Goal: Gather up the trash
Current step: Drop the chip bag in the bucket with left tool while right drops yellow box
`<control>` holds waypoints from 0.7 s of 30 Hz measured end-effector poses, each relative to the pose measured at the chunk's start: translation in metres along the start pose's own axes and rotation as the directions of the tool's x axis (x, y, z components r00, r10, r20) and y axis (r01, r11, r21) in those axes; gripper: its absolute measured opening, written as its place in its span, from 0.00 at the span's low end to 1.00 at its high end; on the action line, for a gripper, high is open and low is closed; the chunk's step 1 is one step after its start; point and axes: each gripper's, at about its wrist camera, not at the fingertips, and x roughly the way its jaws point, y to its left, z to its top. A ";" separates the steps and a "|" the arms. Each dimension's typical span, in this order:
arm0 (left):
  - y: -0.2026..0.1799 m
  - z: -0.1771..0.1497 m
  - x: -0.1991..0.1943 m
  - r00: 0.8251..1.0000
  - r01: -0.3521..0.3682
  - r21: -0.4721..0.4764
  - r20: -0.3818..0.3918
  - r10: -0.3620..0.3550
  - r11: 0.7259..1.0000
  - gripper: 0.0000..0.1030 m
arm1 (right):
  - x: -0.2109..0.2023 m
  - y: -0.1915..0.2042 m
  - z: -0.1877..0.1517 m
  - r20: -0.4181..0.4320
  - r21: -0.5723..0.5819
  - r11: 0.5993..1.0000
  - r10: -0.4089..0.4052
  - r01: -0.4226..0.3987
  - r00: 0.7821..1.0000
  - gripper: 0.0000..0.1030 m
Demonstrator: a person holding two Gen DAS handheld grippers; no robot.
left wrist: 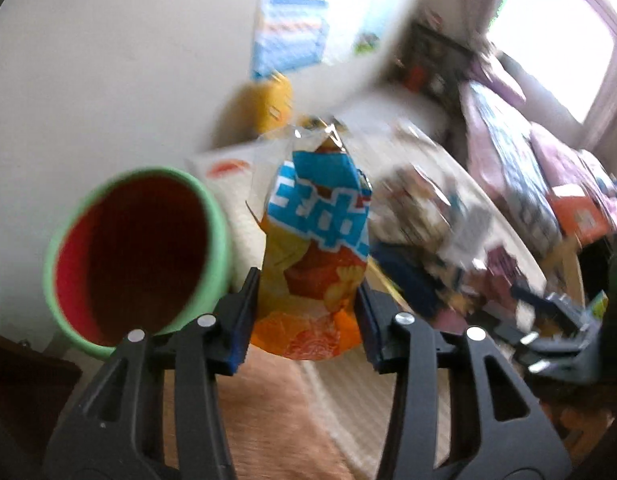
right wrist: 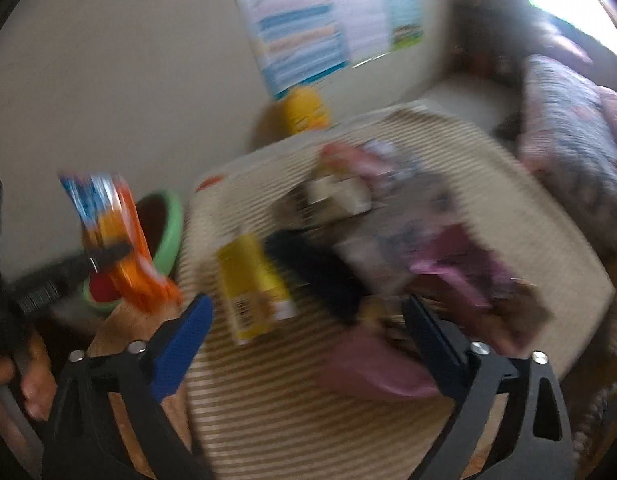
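My left gripper is shut on an orange and blue snack bag and holds it in the air. A green bin with a red inside stands just left of the bag, its mouth tilted toward the camera. In the right wrist view the same snack bag hangs beside the green bin at the left. My right gripper is open and empty above a striped rug. On the rug lie a yellow carton, a black item and purple wrappers. Both views are blurred.
A yellow object stands by the white wall behind the rug, under a poster. A bed with patterned purple bedding runs along the right. My right gripper shows at the right edge of the left wrist view. Wooden floor lies below.
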 end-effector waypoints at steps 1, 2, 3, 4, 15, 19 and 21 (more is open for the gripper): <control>0.005 0.002 -0.003 1.000 -0.013 -0.008 0.014 0.013 1.000 0.42 | 0.011 0.010 0.000 -0.022 -0.032 0.999 -0.002 0.002 1.000 0.76; 0.012 0.004 -0.007 0.999 -0.029 -0.019 0.031 0.030 0.999 0.42 | 0.019 0.016 0.000 -0.040 -0.052 0.999 -0.002 -0.001 0.999 0.73; 0.017 0.005 -0.009 0.998 -0.039 -0.026 0.040 0.040 0.999 0.42 | 0.031 0.023 0.000 -0.069 -0.069 0.998 0.005 -0.009 0.998 0.67; 0.023 0.004 -0.011 0.997 -0.051 -0.034 0.050 0.052 0.998 0.42 | 0.041 0.027 -0.001 -0.096 -0.072 0.997 0.016 -0.023 0.995 0.64; 0.062 -0.012 -0.008 0.997 -0.057 -0.112 0.039 0.062 0.992 0.42 | 0.107 0.028 0.005 -0.258 0.031 0.998 0.067 -0.061 0.964 0.46; 0.076 -0.015 -0.003 0.998 -0.052 -0.146 0.032 0.057 0.988 0.42 | 0.106 0.029 0.004 -0.250 0.062 0.993 0.112 -0.099 0.962 0.23; 0.084 -0.015 -0.001 0.997 -0.058 -0.163 0.032 0.064 0.985 0.42 | 0.098 0.036 0.007 -0.235 0.046 0.992 0.122 -0.114 0.964 0.22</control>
